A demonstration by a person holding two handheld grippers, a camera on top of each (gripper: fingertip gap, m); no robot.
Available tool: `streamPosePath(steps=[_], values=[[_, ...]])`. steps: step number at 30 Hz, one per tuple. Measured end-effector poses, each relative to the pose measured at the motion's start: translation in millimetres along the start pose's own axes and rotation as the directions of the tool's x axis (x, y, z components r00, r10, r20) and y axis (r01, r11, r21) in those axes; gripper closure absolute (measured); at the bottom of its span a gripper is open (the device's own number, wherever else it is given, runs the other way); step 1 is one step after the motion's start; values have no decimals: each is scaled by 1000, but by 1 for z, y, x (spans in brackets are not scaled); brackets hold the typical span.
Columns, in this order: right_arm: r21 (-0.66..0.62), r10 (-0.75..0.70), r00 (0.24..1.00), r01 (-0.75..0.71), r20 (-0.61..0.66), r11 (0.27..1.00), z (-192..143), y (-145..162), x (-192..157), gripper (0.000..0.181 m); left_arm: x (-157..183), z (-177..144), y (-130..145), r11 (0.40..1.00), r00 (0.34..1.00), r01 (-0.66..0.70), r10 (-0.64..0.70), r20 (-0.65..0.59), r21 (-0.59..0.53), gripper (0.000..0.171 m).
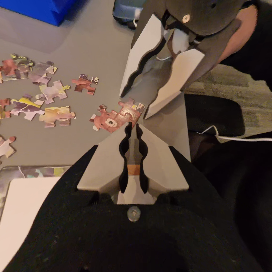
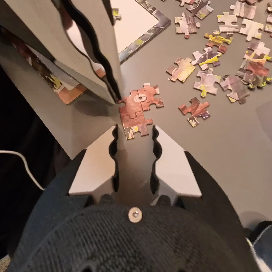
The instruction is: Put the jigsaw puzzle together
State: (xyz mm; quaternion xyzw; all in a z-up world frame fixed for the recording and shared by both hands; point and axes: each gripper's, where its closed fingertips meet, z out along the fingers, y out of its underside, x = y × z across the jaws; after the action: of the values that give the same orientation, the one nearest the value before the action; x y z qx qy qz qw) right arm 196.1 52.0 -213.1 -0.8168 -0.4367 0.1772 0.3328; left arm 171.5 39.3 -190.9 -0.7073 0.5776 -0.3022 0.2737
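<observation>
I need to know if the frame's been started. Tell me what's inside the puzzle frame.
The puzzle frame shows only a bare white backing near its visible corner, with no pieces fitted there. The left gripper covers much of it, and the rest runs out of view, so the far parts can't be checked.

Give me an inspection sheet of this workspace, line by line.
Surface: grey table, flat, no spills seen.
Job's things: joined cluster of brown pieces lies flat between both grippers; loose pieces scattered beyond it; puzzle frame with a mostly bare white inside.
Clutter: blue box at the far edge of the table.
Grippers: left gripper nearly shut, tips at the cluster's edge, a grip cannot be told; right gripper open, its tips straddling the cluster's near end.
Cables: white cable trails off the table's side.
Surroundings: dark chair seat and carpet beside the table.
</observation>
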Motion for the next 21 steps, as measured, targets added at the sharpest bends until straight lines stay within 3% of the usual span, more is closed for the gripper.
streamPosePath(steps=[4, 7, 21], values=[[-5, -22, 999, 22, 28, 1000, 1, -2, -6, 152, -7, 18, 2, 997, 999, -20, 23, 40, -70, 170], [-16, -17, 999, 18, 30, 1000, 2, -2, -6, 152, -13, 24, 7, 994, 996, -42, 50, 80, -102, 171], [16, 16, 999, -17, 40, 1000, -5, -9, -2, 152, -14, 23, 8, 994, 998, 35, -30, 50, -101, 171]])
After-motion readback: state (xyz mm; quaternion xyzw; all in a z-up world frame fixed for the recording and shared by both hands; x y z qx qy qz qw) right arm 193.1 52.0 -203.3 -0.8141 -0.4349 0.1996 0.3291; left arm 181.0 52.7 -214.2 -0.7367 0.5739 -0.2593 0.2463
